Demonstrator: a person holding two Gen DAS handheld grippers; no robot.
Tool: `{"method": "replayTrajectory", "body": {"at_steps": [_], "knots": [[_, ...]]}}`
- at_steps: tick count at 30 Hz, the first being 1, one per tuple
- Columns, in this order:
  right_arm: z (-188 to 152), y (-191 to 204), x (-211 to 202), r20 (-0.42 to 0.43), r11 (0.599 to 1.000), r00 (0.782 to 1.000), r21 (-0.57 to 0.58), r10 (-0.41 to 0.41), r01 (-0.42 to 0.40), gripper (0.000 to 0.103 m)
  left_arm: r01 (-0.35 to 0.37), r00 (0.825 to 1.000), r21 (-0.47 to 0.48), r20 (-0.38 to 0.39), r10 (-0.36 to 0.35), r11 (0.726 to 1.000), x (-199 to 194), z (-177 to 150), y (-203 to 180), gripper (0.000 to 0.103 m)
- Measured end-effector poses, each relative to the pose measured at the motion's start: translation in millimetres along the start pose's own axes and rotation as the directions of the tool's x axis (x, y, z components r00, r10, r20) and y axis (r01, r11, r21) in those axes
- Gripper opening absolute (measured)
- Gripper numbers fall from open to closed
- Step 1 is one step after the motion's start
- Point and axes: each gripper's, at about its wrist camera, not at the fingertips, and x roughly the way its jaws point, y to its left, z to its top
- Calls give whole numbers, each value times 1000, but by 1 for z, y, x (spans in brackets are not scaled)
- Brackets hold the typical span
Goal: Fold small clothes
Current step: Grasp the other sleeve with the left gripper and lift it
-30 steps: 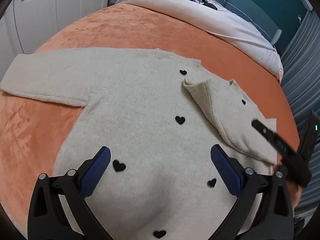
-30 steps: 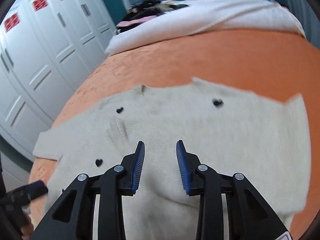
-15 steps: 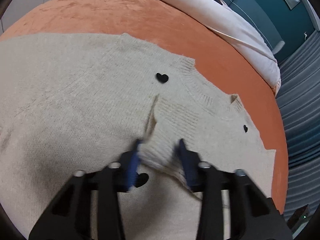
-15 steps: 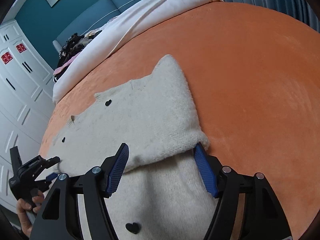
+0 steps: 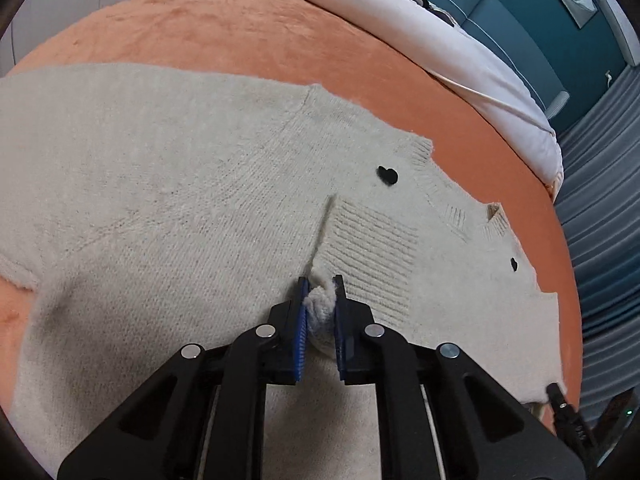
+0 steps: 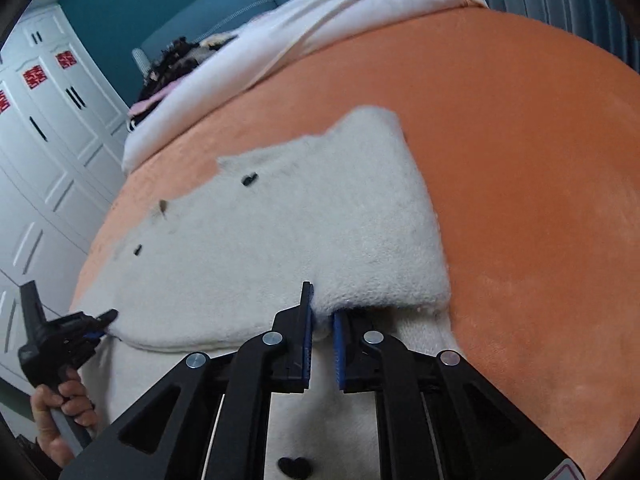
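A cream knit sweater (image 5: pixel 180 184) with small black hearts lies flat on the orange bedspread (image 5: pixel 280 36). One sleeve is folded across its body. My left gripper (image 5: pixel 320 292) is shut on the ribbed cuff (image 5: pixel 372 248) of that folded sleeve. My right gripper (image 6: pixel 320 312) is shut on the folded edge of the sweater (image 6: pixel 280 240) near its right side. The left gripper also shows at the far left of the right wrist view (image 6: pixel 96 320), held by a hand. The right gripper's tip shows in the left wrist view (image 5: pixel 560 400) at the lower right.
A white duvet (image 5: pixel 420 28) and a pile of dark clothes (image 6: pixel 176 64) lie at the head of the bed. White wardrobe doors (image 6: pixel 44 128) stand at the left. Bare orange bedspread (image 6: pixel 540 160) spreads to the right of the sweater.
Both grippers were open and have closed: the left moved forward onto the folded sleeve's cuff, the right swung to the sweater's right side and shut on its folded edge.
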Motion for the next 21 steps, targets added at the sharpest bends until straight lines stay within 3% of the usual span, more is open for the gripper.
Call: {"method": "replayTrajectory", "body": {"at_steps": [2,4,6,8,11,12,15,17,19,21], "knots": [[1,0,11,-29,1000,999,-10,-20,19,10,-4,1000,-6,-2,4,1000,1,0,0,11],[-8,-12,44,-149,997,985,-19,-83,81,10,1,1000,-22,-5,-1,1000,2,1,2,12],[-10,-14,35,-120,997,990,-20,-76,74,8,28,1000,-42,-8,-29,999,-5,4,6,15],[-5,-3,11,-90,995,991,-39,-98,95,18,67,997,-80,29,-65,995,-25,6,20,20],[-17,11,-23,-36,992,995,-91,-89,86,23,48,993,-185,111,-28,981,-65,9,72,52],[-22,18,-32,-28,991,996,-104,-85,82,26,29,990,-238,140,4,971,-80,10,97,57],[-52,30,-56,-43,990,997,-131,-66,59,40,-66,969,-416,191,158,907,-122,14,191,69],[-72,37,-65,-73,986,995,-154,-67,55,41,-121,939,-548,207,275,828,-148,17,258,69],[-88,46,-66,-111,985,992,-167,-65,46,42,-97,918,-655,232,322,749,-168,22,317,69],[-104,53,-66,-154,986,987,-163,-54,28,45,-24,912,-713,272,307,701,-177,28,351,64]]}}
